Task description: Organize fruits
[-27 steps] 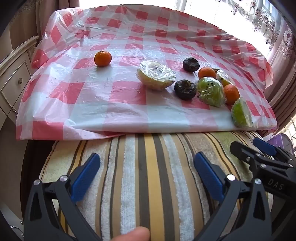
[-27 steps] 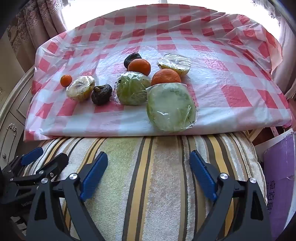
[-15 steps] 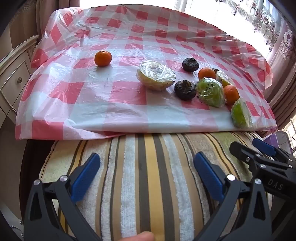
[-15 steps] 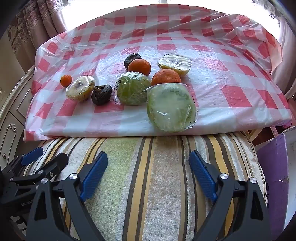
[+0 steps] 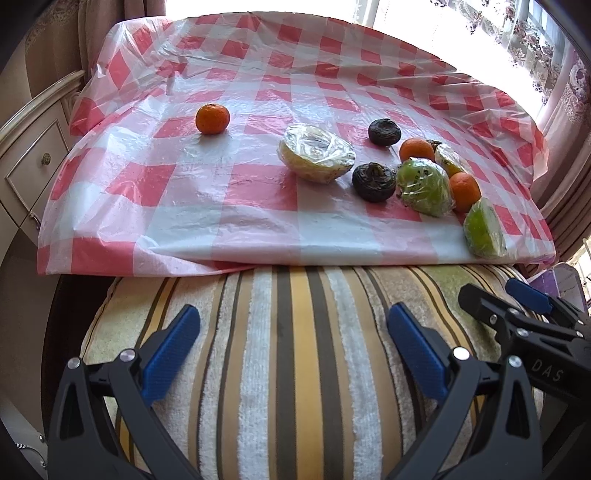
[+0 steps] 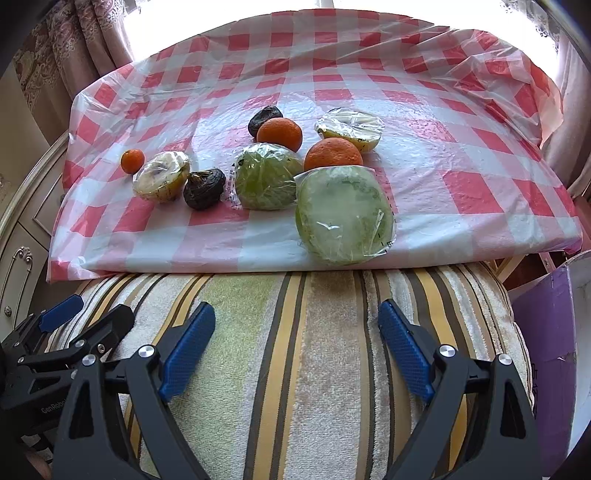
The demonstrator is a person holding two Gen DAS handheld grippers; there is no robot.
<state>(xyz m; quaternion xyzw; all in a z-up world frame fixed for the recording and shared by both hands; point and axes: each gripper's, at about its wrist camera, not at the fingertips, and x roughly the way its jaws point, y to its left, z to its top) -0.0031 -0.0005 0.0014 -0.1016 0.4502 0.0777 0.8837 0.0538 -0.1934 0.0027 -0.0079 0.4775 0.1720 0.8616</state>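
In the left wrist view a wrapped yellow fruit [image 5: 446, 160] at the right lay mostly hidden behind an orange [image 5: 416, 149] and a wrapped green fruit [image 5: 424, 186]; a dark bit just beside it was too small to tell; the right gripper [image 5: 517, 301] was cut off by the right edge. In the right wrist view a purple box [image 6: 546, 321] ran off the right edge; the far dark fruit [image 6: 263, 117] sat partly behind an orange [image 6: 279, 133]; the window glare washed out the far end of the tablecloth [image 6: 369, 22].

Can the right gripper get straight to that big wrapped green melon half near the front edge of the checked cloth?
Probably yes. The right gripper is open over the striped towel, and the plastic-wrapped green melon half lies nearest it, with nothing between. An orange touches its far side.
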